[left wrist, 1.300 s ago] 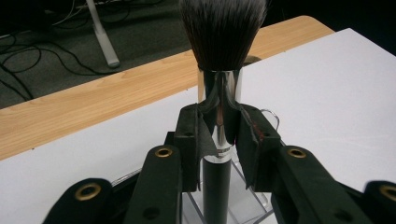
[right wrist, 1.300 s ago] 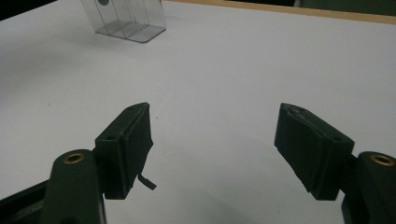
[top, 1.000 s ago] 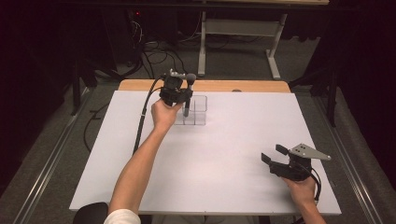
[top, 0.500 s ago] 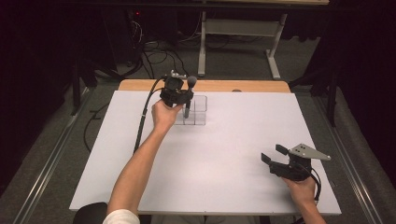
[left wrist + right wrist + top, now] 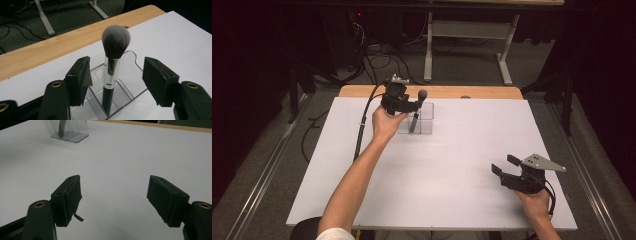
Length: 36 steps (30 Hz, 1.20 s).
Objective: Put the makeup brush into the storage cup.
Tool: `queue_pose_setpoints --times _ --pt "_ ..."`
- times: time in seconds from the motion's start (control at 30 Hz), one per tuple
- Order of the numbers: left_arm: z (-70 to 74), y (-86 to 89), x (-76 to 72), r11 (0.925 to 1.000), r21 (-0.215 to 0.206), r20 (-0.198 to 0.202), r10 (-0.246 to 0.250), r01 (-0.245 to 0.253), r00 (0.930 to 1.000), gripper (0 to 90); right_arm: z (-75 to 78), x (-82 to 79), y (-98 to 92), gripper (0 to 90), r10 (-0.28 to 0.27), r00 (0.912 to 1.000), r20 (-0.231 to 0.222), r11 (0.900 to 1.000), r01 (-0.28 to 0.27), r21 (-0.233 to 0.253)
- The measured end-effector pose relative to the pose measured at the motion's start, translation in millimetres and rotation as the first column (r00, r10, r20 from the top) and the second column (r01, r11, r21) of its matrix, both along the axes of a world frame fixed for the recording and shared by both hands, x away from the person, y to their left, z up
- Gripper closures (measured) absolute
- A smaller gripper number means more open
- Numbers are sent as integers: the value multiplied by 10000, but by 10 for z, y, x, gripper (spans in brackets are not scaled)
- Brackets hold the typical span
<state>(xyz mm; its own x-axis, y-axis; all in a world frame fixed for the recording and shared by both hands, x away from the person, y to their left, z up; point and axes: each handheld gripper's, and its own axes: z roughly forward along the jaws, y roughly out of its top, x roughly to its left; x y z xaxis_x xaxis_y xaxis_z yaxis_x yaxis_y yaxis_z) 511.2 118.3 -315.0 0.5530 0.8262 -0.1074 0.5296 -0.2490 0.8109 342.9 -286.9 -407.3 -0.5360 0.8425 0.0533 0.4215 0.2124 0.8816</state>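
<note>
The makeup brush (image 5: 113, 72) has a fluffy rounded head, dark bristles fading to pale tips, then a shiny chrome ferrule and a matte black handle. It's standing pretty much upright in a compartment of the clear plastic organizer (image 5: 130, 82), which has thin glossy divider walls and sits near the far edge of the table. The left gripper (image 5: 116, 77) has its jaws spread wide on either side of the brush, not touching it. The right gripper (image 5: 115, 200) is wide too, holding nothing, over the near right of the smooth white tabletop (image 5: 452, 165). Beyond it there's a wooden strip (image 5: 482, 92), grey carpet and cables.
</note>
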Motion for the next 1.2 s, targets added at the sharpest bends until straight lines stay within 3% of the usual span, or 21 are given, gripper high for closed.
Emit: queue_pose_setpoints --times 0.43,1.2 --pt "62 80 -71 10000 -79 261 -7 9 9997 356 -3 3 1 293 -35 10000 -77 10000 35 16" --pt "104 254 -207 9983 -586 483 48 -20 9988 330 -4 5 1 293 -65 10000 -75 10000 65 17"
